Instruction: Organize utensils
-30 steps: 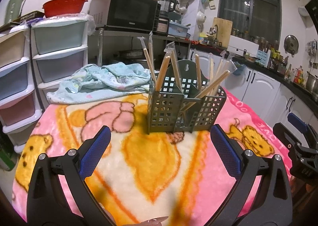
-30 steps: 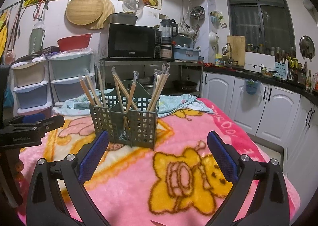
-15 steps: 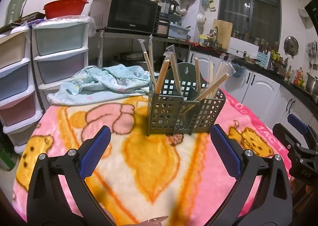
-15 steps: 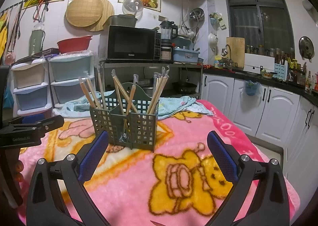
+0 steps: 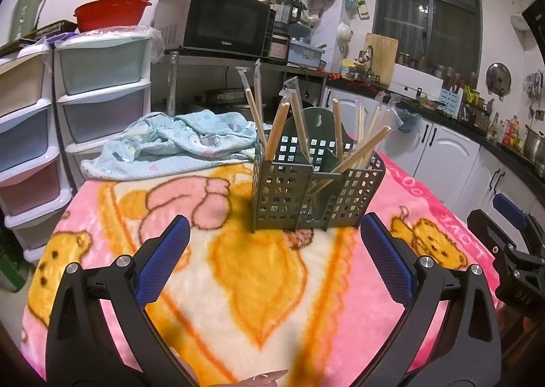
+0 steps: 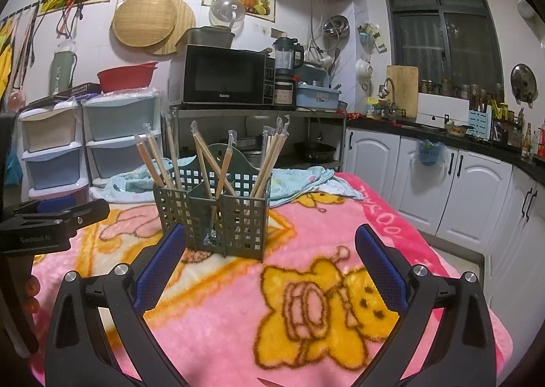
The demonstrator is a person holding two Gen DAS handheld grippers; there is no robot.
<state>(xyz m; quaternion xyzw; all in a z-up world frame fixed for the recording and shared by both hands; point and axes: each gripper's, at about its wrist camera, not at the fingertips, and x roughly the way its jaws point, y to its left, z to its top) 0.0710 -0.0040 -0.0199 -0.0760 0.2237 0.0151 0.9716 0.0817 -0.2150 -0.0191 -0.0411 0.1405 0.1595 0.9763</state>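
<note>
Both grippers empty, jaws spread wide. Left gripper (image 5: 275,240) and right gripper (image 6: 270,252) each hover above the blanket-covered surface (image 6: 357,346), short of the utensil caddy (image 6: 218,213).

Caddy: dark green perforated plastic, several compartments, upright near the middle of the surface, toward its far edge. Wrapped chopsticks (image 6: 272,162) stand in the compartments, most in clear sleeves, leaning at differing angles and crossing one another. No loose utensils visible on the blanket in either view. A light blue cloth (image 5: 177,142) lies bunched along the far edge behind the caddy.

Relative position: in the left wrist view the caddy (image 5: 313,193) sits just ahead of the open jaws and slightly right of their centreline. In the right wrist view it sits ahead and left of centre, with the left finger pad overlapping its lower corner in the picture; contact cannot be confirmed, likely apart.

Judgement: sorting appears largely done, or a regrouping step is pending; cannot tell which.

Technique for the next pick, if any:
- Approach a single stick from above, pinching below the sleeve tip, where the wood is firm.
- Lift along the stick's own lean to avoid dragging its neighbours.
- The caddy is light; steady its rim with the other gripper to prevent tipping.
- The plush blanket gives poor footing, so avoid side loads.
</note>
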